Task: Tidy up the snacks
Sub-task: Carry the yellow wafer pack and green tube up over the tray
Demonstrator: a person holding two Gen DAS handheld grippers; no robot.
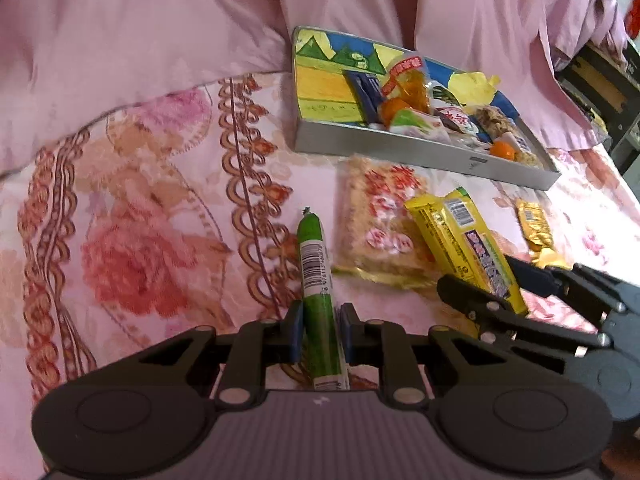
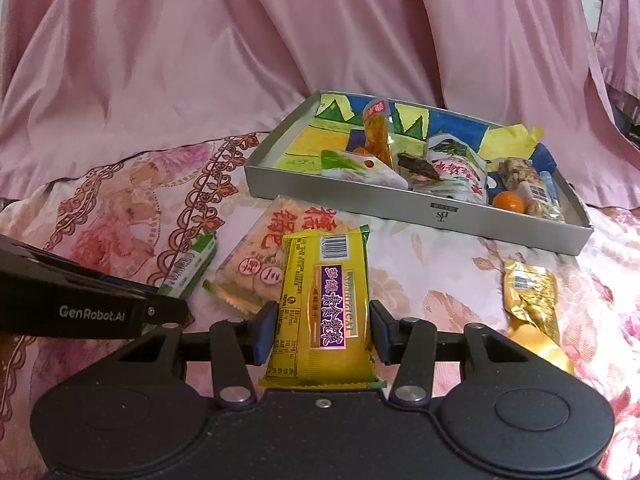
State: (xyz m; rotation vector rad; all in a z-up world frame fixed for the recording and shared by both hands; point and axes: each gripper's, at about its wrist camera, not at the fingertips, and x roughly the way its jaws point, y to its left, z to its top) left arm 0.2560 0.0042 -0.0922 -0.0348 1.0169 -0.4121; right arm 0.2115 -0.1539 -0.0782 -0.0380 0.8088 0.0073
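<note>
My left gripper [image 1: 320, 332] is shut on a green sausage stick [image 1: 316, 280] with a white barcode label, held pointing forward over the floral bedspread. My right gripper [image 2: 322, 330] is shut on a yellow cracker packet [image 2: 322, 304] with a purple label. The same packet [image 1: 464, 244] and the right gripper's fingers [image 1: 472, 300] show at the right in the left wrist view. A grey tin tray [image 2: 420, 210] with a colourful drawn lining sits ahead and holds several snacks. The sausage stick [image 2: 192, 266] also shows at the left in the right wrist view.
A clear rice-cracker pack [image 2: 256, 264] with red characters lies on the bedspread in front of the tray. A gold wrapped snack [image 2: 530, 300] lies to the right. A pink quilt [image 2: 200, 60] is bunched up behind the tray. Dark furniture [image 1: 608, 84] stands at the far right.
</note>
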